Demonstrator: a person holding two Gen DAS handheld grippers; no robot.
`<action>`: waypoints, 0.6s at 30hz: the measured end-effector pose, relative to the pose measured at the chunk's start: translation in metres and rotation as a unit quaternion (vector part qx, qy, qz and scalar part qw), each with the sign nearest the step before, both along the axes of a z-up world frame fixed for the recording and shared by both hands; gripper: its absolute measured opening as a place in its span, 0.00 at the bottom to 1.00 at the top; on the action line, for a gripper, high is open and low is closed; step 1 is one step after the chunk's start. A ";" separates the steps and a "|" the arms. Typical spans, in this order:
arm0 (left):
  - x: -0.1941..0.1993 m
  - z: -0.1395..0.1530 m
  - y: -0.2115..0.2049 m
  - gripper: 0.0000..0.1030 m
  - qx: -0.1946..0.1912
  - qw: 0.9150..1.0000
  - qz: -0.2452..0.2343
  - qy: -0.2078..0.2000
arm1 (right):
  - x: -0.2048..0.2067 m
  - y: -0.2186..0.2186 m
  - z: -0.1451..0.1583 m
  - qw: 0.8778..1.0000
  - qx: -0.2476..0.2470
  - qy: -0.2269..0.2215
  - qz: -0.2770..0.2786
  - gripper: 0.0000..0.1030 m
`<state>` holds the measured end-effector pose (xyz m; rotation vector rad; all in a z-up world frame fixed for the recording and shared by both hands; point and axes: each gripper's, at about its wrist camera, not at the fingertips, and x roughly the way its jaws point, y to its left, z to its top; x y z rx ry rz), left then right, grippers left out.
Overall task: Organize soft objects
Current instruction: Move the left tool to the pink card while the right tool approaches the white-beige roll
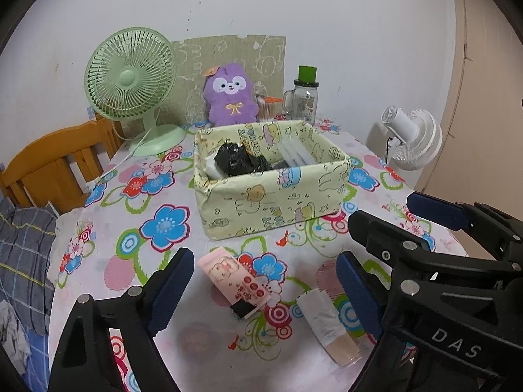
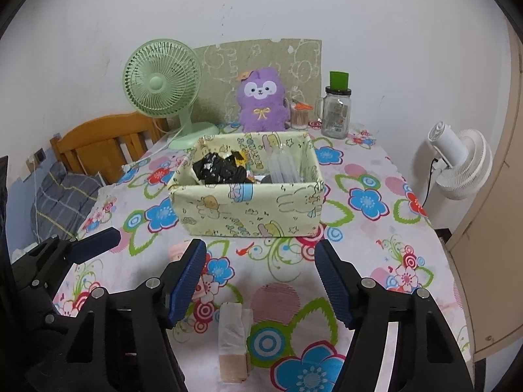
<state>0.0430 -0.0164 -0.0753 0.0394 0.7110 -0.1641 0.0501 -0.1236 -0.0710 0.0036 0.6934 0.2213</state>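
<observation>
**Box partly filled, two soft packets still on the worktop**

The pale yellow fabric box with cartoon prints (image 1: 271,192) stands in the middle of the worktop with the flowered cloth (image 1: 163,294). Inside it there is already a crumpled black plastic bag (image 1: 240,161) on the left side and some clear wrapped packets (image 1: 295,153) on the right side, so a part of the sorting seems done.

Two things are left outside. The pink flat packet with a cartoon face (image 1: 240,282) lies in front of the box, and the white and beige tissue packet (image 2: 232,343) lies just beside it, nearer to the cameras. The purple plush toy (image 1: 231,93) sits at the wall behind the box; whether it belongs to the task, I cannot tell.

The left tongs (image 1: 264,289) are spread, with the pink packet between the fingers but not touched. The right tongs (image 2: 261,284) are also spread and hold nothing; the tissue packet lies under them. I judge the task is about half done, and both packets are not yet picked up.
</observation>
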 end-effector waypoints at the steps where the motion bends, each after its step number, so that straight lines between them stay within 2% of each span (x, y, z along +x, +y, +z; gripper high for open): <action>1: 0.000 -0.002 0.000 0.84 0.001 1.000 0.001 0.001 | 0.000 0.001 -0.002 1.000 -0.001 0.002 0.000 0.67; 7: 0.000 -0.017 0.005 0.80 -0.001 1.000 0.004 0.019 | 0.001 0.005 -0.016 1.000 -0.005 0.016 0.001 0.64; 18: 0.003 -0.046 0.013 0.80 0.001 0.999 0.007 0.044 | 0.006 0.016 -0.044 0.999 -0.011 0.043 0.011 0.61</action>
